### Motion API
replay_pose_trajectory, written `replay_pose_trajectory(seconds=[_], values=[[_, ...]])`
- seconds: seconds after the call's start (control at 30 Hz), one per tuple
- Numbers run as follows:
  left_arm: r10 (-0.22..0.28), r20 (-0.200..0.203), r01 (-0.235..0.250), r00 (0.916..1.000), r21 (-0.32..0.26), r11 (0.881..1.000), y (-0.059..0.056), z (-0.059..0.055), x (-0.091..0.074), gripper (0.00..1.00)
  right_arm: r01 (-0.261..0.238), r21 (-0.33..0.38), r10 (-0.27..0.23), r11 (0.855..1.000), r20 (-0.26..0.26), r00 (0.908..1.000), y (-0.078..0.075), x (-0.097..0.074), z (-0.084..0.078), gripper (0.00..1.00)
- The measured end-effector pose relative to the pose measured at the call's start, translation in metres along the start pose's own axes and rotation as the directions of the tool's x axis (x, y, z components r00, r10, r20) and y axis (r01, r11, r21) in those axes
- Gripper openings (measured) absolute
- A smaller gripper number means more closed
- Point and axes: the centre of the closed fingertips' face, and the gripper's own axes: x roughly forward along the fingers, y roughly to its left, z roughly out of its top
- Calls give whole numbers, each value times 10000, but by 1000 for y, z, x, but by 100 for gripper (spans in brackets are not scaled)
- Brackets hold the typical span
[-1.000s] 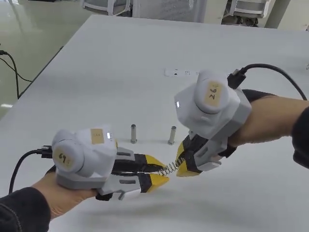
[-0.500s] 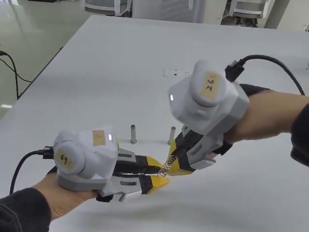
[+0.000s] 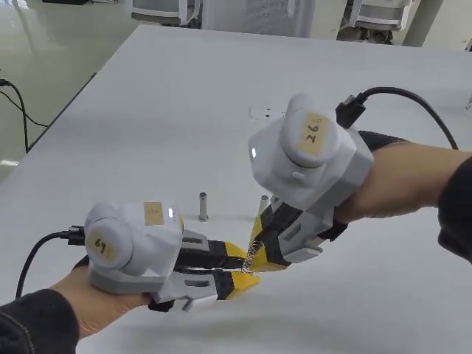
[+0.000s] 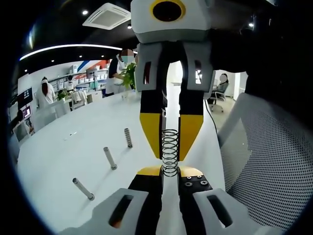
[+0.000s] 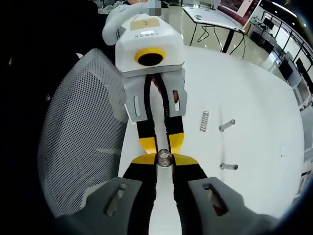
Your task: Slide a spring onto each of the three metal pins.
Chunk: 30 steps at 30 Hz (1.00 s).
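The white surface [image 3: 184,96] is seen running away toward the far chairs, with a white mesh chair [image 4: 264,156] set at its near edge in the left gripper view. Above the near part of the surface the right tool [image 3: 258,254] is pointed down and leftward and the left tool [image 3: 243,267] is pointed rightward, so the yellow tips are brought almost into contact, nose to nose. Just beyond the tools, two plain metal pins [image 4: 109,158] are stood upright on the surface in a row. A third upright piece, the coiled piece [image 4: 128,137], is lined up past them. Whether that is a spring seated on a pin cannot be told. The spring [image 4: 169,152] is held in the air between the two tools, off the surface and apart from the pins. Its near end is pinched by the left tool, whose jaws are nearly pressed together around it. Its other end is pinched by the right tool, with the jaws kept only as wide as the coil and set on either side of it.
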Motion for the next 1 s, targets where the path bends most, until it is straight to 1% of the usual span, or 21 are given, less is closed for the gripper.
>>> replay_pose_trajectory(seconds=[0.2, 0.67, 1.0], values=[[33, 43, -33, 10000, -33, 10000, 1, 1, 0, 8, 58, 7, -58, 10000, 13, 10000, -2, -1, 1, 13], [106, 48, -106, 9999, -83, 9999, 4, -1, 0, 9, 110, -9, -110, 9999, -72, 9999, -4, 1, 1, 13], [146, 7, -146, 9999, -281, 9995, 5, -4, 0, 15, 268, 65, -268, 9996, -81, 9996, -10, -1, -1, 13]])
